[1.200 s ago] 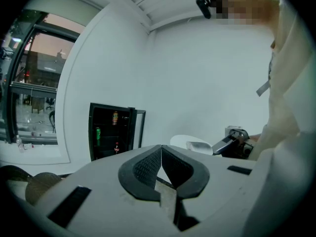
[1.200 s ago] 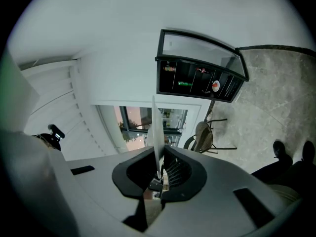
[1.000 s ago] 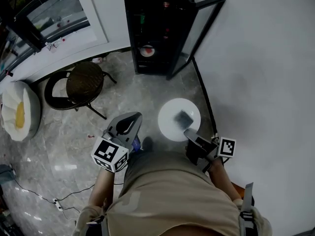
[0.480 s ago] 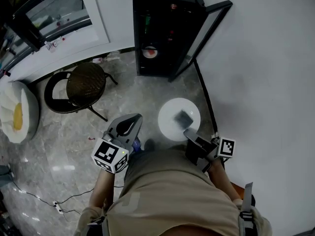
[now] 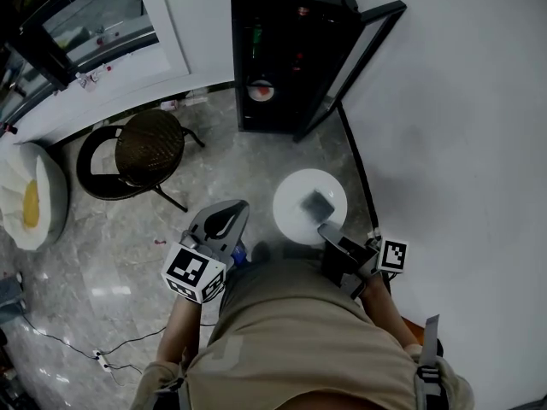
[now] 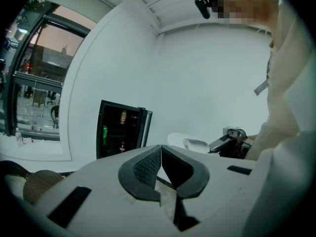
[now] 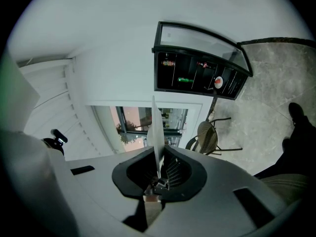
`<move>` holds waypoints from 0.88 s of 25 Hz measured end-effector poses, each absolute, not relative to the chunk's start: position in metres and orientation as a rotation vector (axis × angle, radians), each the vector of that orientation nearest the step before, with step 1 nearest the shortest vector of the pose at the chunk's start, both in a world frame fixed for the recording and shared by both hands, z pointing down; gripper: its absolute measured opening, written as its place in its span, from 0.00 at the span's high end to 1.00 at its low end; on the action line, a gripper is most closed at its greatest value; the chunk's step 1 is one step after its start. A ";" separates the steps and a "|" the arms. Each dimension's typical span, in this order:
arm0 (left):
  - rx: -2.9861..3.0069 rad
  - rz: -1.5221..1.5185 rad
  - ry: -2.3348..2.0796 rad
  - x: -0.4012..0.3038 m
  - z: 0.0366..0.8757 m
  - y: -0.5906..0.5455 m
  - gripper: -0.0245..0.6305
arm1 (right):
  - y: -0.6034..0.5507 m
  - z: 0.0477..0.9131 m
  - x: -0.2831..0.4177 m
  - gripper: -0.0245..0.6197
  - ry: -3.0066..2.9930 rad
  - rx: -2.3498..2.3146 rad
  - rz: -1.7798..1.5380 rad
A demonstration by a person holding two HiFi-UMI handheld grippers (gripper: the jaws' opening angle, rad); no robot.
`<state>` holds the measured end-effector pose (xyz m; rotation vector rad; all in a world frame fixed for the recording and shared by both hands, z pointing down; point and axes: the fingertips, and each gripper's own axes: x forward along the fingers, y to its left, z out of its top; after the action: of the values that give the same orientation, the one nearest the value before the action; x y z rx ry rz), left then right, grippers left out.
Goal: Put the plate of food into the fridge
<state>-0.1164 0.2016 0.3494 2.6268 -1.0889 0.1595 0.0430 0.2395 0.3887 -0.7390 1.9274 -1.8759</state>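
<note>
Marble floor; black fridge [image 5: 282, 49] well ahead, door [image 5: 359, 58] open, ready for loading. Right claw [image 5: 320, 207] clamped on white plate [image 5: 295, 216] rim, held flat (prob so nothing slides). Left claw [image 5: 220, 220] pressed together, empty, idle alongside. Plate not yet inside.

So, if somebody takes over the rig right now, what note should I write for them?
Left gripper: shut, empty, held low.
Right gripper: shut on the rim of the white plate, which carries a grey piece of food.
Fridge: ahead on the floor, door open; another dish sits on a shelf inside.
Done: plate in grip, door open.
Left: carry the plate to the fridge, set it on a shelf, let go.
</note>
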 end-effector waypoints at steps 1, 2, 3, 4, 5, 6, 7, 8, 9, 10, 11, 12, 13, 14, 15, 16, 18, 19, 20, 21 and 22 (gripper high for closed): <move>2.621 0.157 -1.097 -0.118 0.349 0.201 0.94 | 0.238 0.388 0.041 0.91 1.933 -0.733 -1.880; 2.615 0.155 -1.106 -0.119 0.348 0.201 0.94 | 0.238 0.387 0.040 0.91 1.938 -0.727 -1.885; 2.611 0.154 -1.114 -0.120 0.346 0.201 0.94 | 0.237 0.387 0.039 0.91 1.943 -0.722 -1.890; 2.606 0.155 -1.121 -0.120 0.345 0.200 0.94 | 0.235 0.386 0.038 0.91 1.949 -0.717 -1.895; 2.602 0.157 -1.127 -0.121 0.345 0.198 0.94 | 0.232 0.386 0.037 0.91 1.956 -0.711 -1.900; 2.598 0.160 -1.135 -0.121 0.346 0.195 0.94 | 0.228 0.387 0.037 0.91 1.962 -0.706 -1.904; 2.592 0.164 -1.145 -0.122 0.347 0.190 0.94 | 0.224 0.388 0.037 0.91 1.965 -0.701 -1.908; 2.586 0.168 -1.156 -0.122 0.347 0.186 0.94 | 0.219 0.388 0.038 0.91 1.964 -0.697 -1.912; 2.579 0.169 -1.167 -0.123 0.348 0.182 0.94 | 0.215 0.389 0.041 0.91 1.963 -0.696 -1.915; 2.572 0.168 -1.177 -0.123 0.347 0.178 0.94 | 0.211 0.389 0.043 0.91 1.961 -0.696 -1.916; 2.565 0.166 -1.186 -0.123 0.347 0.175 0.94 | 0.207 0.390 0.046 0.91 1.962 -0.696 -1.917; 2.559 0.166 -1.193 -0.123 0.347 0.171 0.94 | 0.203 0.390 0.048 0.91 1.962 -0.694 -1.919; 2.555 0.169 -1.198 -0.122 0.347 0.167 0.94 | 0.199 0.390 0.049 0.91 1.962 -0.690 -1.922; 2.551 0.175 -1.200 -0.121 0.347 0.164 0.94 | 0.196 0.391 0.051 0.91 1.962 -0.684 -1.926; 2.548 0.183 -1.202 -0.119 0.348 0.161 0.94 | 0.192 0.391 0.052 0.91 1.963 -0.677 -1.930; 2.545 0.190 -1.203 -0.116 0.348 0.159 0.94 | 0.188 0.391 0.053 0.91 1.965 -0.670 -1.933; 2.542 0.201 -1.205 -0.108 0.348 0.154 0.94 | 0.181 0.391 0.058 0.91 1.968 -0.654 -1.936; 2.541 0.206 -1.207 -0.104 0.348 0.151 0.94 | 0.176 0.390 0.060 0.91 1.968 -0.645 -1.937; 2.541 0.211 -1.209 -0.100 0.347 0.148 0.94 | 0.172 0.390 0.063 0.91 1.966 -0.636 -1.939; 2.542 0.217 -1.212 -0.095 0.346 0.145 0.94 | 0.167 0.390 0.066 0.91 1.965 -0.626 -1.940; 2.544 0.223 -1.214 -0.091 0.345 0.141 0.94 | 0.163 0.389 0.069 0.91 1.963 -0.618 -1.941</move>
<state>-0.0914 0.1411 0.3454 2.5438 -1.2145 0.2232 0.0693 0.1625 0.3892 -0.6183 1.9626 -1.9410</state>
